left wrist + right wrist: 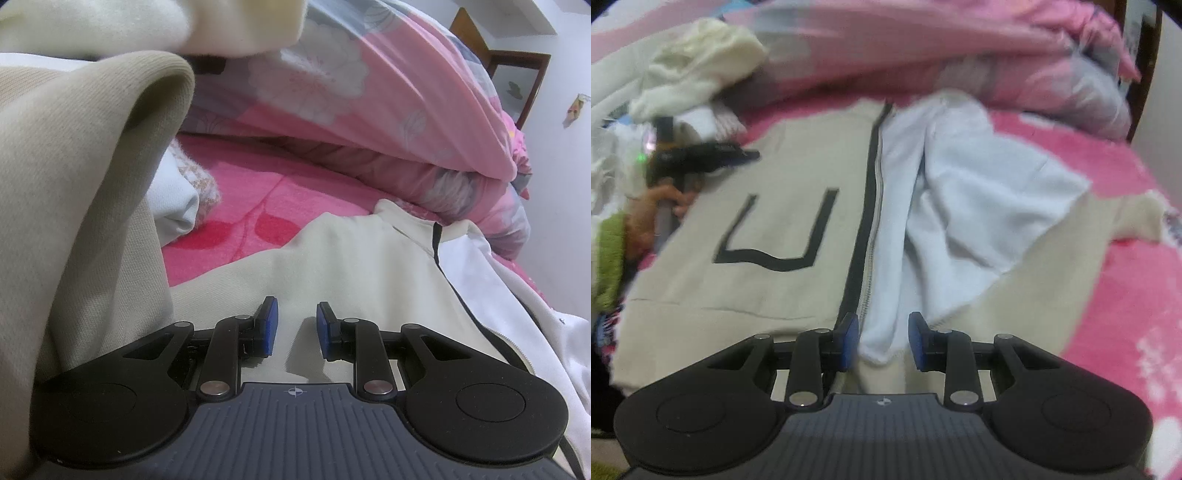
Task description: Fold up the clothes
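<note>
Jacket (pixel 783 221) lies spread on the bed (pixel 1108 277), right front flipped open; your right claw (pixel 882 341) straddles its white hem, released, left claw (pixel 295 328) released too

We see soft, even indoor light. Our left black two-finger gripper with blue pads (pixel 296 328) casts a faint shadow on the cream zip-up jacket (pixel 351 266) beneath it. The right wrist view is motion-blurred throughout. Both fisheye views bend at the edges, with dark corners.
</note>
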### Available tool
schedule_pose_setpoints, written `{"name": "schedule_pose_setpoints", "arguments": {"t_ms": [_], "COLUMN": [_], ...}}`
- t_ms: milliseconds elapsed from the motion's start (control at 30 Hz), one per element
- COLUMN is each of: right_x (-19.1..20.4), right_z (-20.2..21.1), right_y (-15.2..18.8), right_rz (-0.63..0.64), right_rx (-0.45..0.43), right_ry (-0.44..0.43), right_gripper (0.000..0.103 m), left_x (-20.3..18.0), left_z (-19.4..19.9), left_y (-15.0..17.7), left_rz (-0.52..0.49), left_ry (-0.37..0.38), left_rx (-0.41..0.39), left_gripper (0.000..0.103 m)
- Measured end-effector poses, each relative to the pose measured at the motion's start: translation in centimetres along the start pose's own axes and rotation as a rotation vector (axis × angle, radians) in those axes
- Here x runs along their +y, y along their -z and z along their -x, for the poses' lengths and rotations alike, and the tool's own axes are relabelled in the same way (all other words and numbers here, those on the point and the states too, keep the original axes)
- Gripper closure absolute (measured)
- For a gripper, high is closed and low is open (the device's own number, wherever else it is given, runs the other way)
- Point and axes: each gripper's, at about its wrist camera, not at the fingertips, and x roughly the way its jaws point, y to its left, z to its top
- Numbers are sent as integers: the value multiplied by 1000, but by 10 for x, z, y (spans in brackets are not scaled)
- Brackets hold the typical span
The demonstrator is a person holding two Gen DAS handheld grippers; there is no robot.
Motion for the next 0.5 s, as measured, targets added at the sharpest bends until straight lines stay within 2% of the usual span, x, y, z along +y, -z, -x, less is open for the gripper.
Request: {"name": "schedule_pose_setpoints", "arguments": {"t_ms": [133, 200, 267, 500], "right_x": [18, 34, 50, 37], "right_z": [27, 10, -19, -2], "right_y": [-10, -25, -40, 11], "right_rz": [132, 186, 215, 109], "right_rx": [-78, -101, -81, -11], "right_ry": [8, -42, -117, -131], "right_gripper": [71, 71, 71, 71], "left_x": [0, 0, 0, 1], "left_z": [0, 0, 0, -1], "left_y": [-1, -1, 0, 1], "left_rz": [-2, -3, -3, 4], "left_ry": [-2, -4, -4, 2], "left_rx": [2, 2, 2, 0], "left_gripper": [80, 80, 80, 80]}}
